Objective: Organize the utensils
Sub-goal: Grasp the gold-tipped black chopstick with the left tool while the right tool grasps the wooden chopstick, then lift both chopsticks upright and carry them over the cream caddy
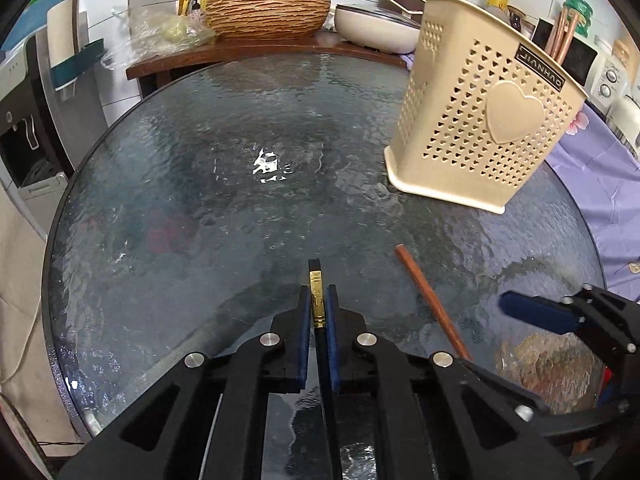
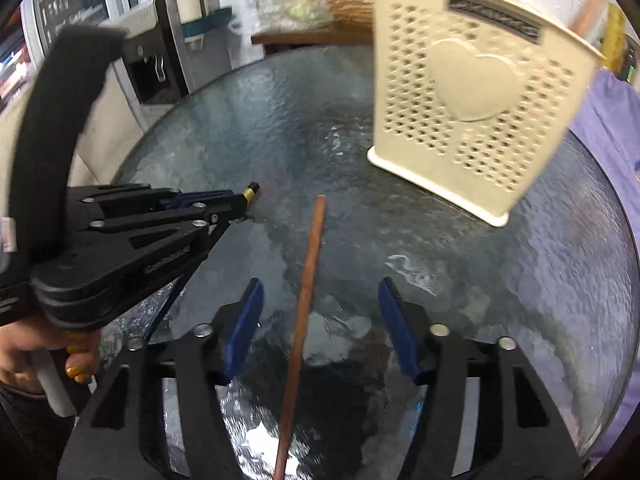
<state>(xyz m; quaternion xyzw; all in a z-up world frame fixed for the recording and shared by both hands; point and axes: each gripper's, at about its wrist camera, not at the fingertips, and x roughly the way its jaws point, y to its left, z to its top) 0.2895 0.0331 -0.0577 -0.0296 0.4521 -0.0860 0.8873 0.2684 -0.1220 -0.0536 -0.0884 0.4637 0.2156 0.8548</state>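
My left gripper is shut on a black chopstick with a gold band; its tip pokes out past the blue pads. From the right wrist view, the left gripper holds that chopstick at the left. A brown wooden chopstick lies on the glass table, running between the fingers of my right gripper, whose blue pads stand apart from it. The same brown chopstick shows to the right in the left wrist view, near the right gripper's finger. A beige perforated utensil holder stands at the back right.
The round glass table ends against a wooden counter with a woven basket and bowls. A water dispenser stands at the left, and purple cloth lies at the right. A person's hand grips the left gripper's handle.
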